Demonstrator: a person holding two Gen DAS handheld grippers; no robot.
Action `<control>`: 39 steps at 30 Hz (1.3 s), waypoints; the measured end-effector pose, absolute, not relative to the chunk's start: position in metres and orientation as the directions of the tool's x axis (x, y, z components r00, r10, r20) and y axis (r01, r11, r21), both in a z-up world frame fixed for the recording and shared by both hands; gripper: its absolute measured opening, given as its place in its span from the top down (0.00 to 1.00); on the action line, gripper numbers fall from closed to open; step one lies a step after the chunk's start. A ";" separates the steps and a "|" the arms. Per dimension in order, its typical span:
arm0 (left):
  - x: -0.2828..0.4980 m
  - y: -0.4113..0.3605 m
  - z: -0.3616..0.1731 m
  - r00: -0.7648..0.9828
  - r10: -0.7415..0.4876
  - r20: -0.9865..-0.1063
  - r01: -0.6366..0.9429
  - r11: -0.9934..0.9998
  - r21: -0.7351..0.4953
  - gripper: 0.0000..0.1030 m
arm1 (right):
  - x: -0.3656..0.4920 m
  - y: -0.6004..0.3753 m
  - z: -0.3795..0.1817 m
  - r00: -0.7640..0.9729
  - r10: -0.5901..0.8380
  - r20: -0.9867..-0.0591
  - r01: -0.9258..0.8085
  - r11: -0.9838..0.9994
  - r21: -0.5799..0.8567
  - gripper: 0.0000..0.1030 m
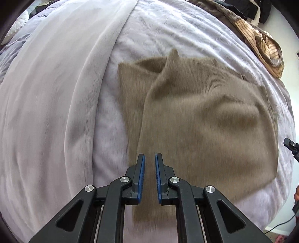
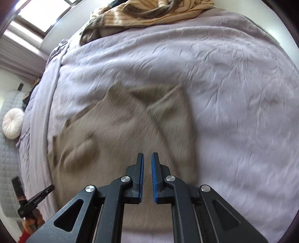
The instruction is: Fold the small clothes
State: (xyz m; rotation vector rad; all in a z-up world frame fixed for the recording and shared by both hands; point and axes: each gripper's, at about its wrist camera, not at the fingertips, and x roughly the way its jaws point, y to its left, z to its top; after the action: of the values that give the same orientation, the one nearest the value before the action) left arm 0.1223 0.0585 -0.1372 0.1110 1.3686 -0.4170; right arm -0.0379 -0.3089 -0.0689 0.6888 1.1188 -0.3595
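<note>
Cloth is what this job is about: 1 small tan top (image 1: 205, 115) lies on a pale purple bed cover (image 1: 158, 33), near the middle of the bed. It is partly folded, with 1 side flap turned in over the body, so a long slanted edge runs down it. In the right wrist view the same tan top (image 2: 112, 134) shows a puffy wrinkle on its left part and a pointed flap higher up. The left gripper (image 1: 149, 157) hangs above the near edge of the top, and its blue pads sit close together with only a thin gap and nothing between them. The right gripper (image 2: 147, 156) hangs over the near part of the top too, and its pads are also nearly closed and hold nothing. Both views are blurry, so small details of the knit are hard to tell. The top looks soft, thin and light, like a ribbed knit, so it will likely flop and sag when lifted, and it may slide a little on the smooth cover. It is not a thing that breaks. A good place to pinch looks like the 2 near corners or the bottom hem, 1 for each gripper, so the cloth stays flat and even. A striped brown cloth (image 2: 149, 11) sits bunched at the far side of the bed, well apart from the top.
</note>
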 end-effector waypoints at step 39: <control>0.023 0.141 -0.126 0.086 -0.195 -0.977 0.349 0.924 -0.153 0.02 | -0.053 -0.093 -0.115 0.230 0.343 -0.911 0.513 0.753 0.413 0.37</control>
State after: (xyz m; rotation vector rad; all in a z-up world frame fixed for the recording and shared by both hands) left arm 0.0227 0.1414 -0.1262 0.1307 1.4287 -0.4071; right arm -0.0525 -0.0934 -0.1147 0.7707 1.3736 -0.1347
